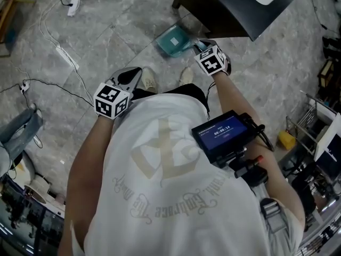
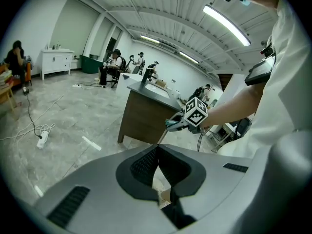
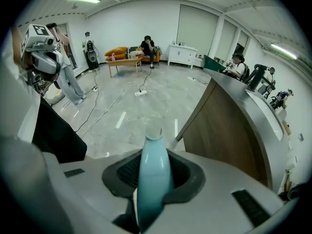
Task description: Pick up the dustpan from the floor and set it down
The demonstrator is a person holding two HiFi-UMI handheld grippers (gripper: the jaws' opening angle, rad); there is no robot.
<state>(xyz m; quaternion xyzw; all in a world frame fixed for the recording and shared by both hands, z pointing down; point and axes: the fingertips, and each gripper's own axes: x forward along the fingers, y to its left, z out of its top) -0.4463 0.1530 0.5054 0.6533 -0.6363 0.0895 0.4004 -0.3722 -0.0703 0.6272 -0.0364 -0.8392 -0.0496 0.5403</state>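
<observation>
The right claw (image 1: 197, 47) is clamped part-closed on the handle (image 3: 153, 174) of the teal dustpan (image 1: 173, 40), whose pan sits just ahead of it, crowded on its far side by the dark desk (image 1: 224, 9), while the left claw (image 1: 130, 78), pinched together and empty, sits well apart with floor cables (image 1: 61, 52) beyond it.

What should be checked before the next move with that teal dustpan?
1. Grip: the right gripper has its jaws closed on the dustpan handle: ok.
2. The left gripper has its jaws together, empty, and is off to the side: ok.
3. Whether the dustpan touches the floor or hangs above it: cannot tell.
4. Room beside the dark desk, with the pan close to its corner: cannot tell.
5. The shoes are apart from the pan: ok.
6. The power strip and cables are well off to the left: ok.
</observation>
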